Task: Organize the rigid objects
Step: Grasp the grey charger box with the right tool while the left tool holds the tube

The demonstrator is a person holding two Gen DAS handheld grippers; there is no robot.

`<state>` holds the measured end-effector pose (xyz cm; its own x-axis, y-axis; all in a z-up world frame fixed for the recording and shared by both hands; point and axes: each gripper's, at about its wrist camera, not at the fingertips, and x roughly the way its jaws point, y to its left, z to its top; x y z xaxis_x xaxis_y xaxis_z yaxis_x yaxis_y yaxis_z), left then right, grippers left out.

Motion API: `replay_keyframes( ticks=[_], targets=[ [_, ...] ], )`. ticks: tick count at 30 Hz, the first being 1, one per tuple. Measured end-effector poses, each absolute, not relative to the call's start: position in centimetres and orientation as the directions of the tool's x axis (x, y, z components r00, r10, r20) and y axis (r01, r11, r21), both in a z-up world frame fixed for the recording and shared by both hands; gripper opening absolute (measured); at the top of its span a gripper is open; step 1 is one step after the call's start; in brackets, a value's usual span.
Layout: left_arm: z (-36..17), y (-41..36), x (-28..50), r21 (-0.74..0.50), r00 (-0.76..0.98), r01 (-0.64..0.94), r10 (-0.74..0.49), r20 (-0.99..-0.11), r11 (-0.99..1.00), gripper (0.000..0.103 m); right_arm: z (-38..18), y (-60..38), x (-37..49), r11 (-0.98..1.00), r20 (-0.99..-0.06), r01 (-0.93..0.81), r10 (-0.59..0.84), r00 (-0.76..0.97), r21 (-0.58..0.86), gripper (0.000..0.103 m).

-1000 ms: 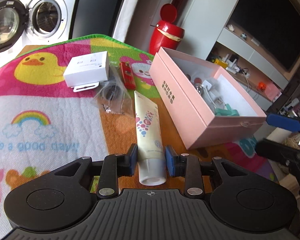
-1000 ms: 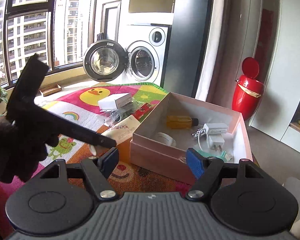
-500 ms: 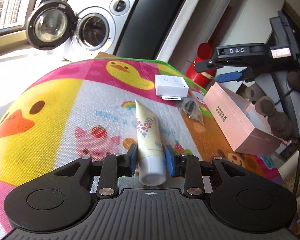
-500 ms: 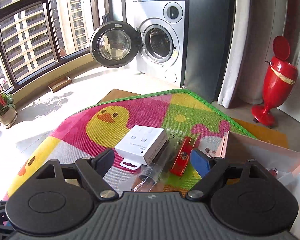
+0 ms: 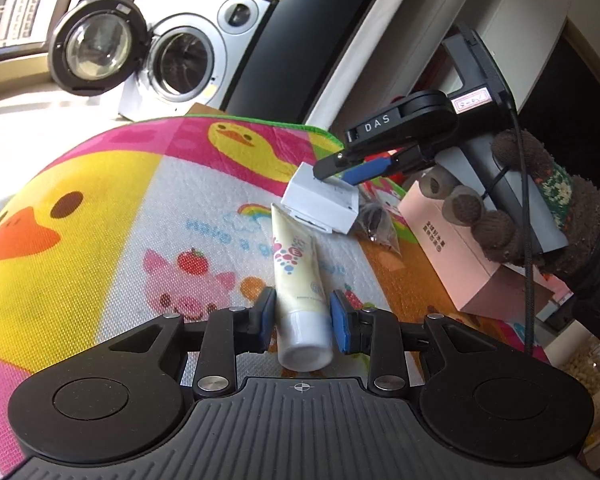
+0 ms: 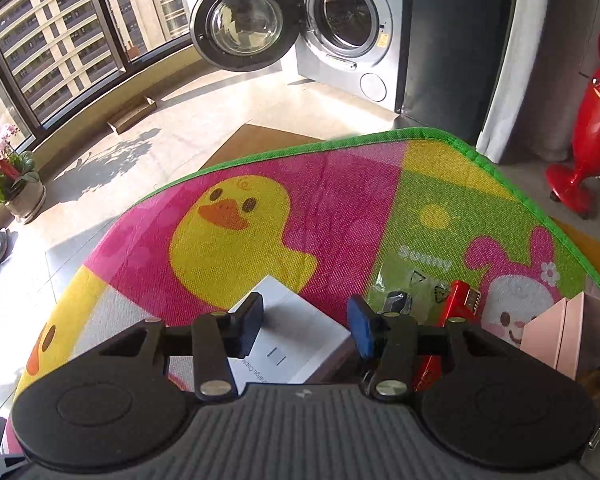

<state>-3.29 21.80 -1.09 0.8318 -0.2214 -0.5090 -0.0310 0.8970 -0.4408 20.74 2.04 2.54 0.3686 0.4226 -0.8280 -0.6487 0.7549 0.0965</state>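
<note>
The right gripper [image 6: 306,330] has swung onto the white box [image 6: 300,336], jaws just closing around it; the left gripper [image 5: 302,316] clamps the cream tube [image 5: 298,276].

A white box [image 5: 320,202] sits tipped on the bright mat, one corner up. A cream tube [image 5: 298,280] with coloured dots lies flat just beside it, its white cap end pointing away from the box.

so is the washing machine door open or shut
Open. The round glass door is swung out to the left of the drum opening, and you can see into the dark drum.
</note>
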Motion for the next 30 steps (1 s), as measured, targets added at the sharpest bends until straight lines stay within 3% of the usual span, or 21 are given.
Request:
replay_keyframes(
  ticks=[4,9,13,15,16,30],
  targets=[
    [-1.1,21.6,-3.3,-0.429,0.832,-0.034,-0.212,-0.512,0.903,0.034,4.5,0.7,16.8,0.671,-0.821,-0.740,0.451,0.351,0.052,0.041],
    [-1.1,21.4,-3.3,-0.428,0.832,-0.035,-0.211,-0.513,0.903,0.034,4.2,0.1,18.7,0.825,-0.791,-0.558,0.282,0.543,-0.088,0.043],
    [-1.2,21.6,-3.2,-0.435,0.833,-0.039,-0.211,-0.512,0.900,0.034,1.8,-0.9,21.9,0.906,-0.825,-0.422,0.213,0.523,-0.033,0.041],
    [-1.2,21.7,-3.2,-0.436,0.833,-0.040,-0.212,-0.512,0.899,0.034,1.8,-0.7,21.4,0.885,-0.836,-0.466,0.239,0.494,-0.023,0.022],
    [-1.2,21.7,-3.2,-0.437,0.832,-0.040,-0.212,-0.512,0.899,0.034,1.9,-0.8,21.0,0.874,-0.846,-0.486,0.254,0.470,-0.007,0.020],
    [-1.0,21.1,-3.2,-0.406,0.832,-0.046,-0.190,-0.521,0.913,0.038,3.8,-5.7,9.5,0.714,-0.891,-0.699,0.333,0.309,0.024,0.020]
  ],
)
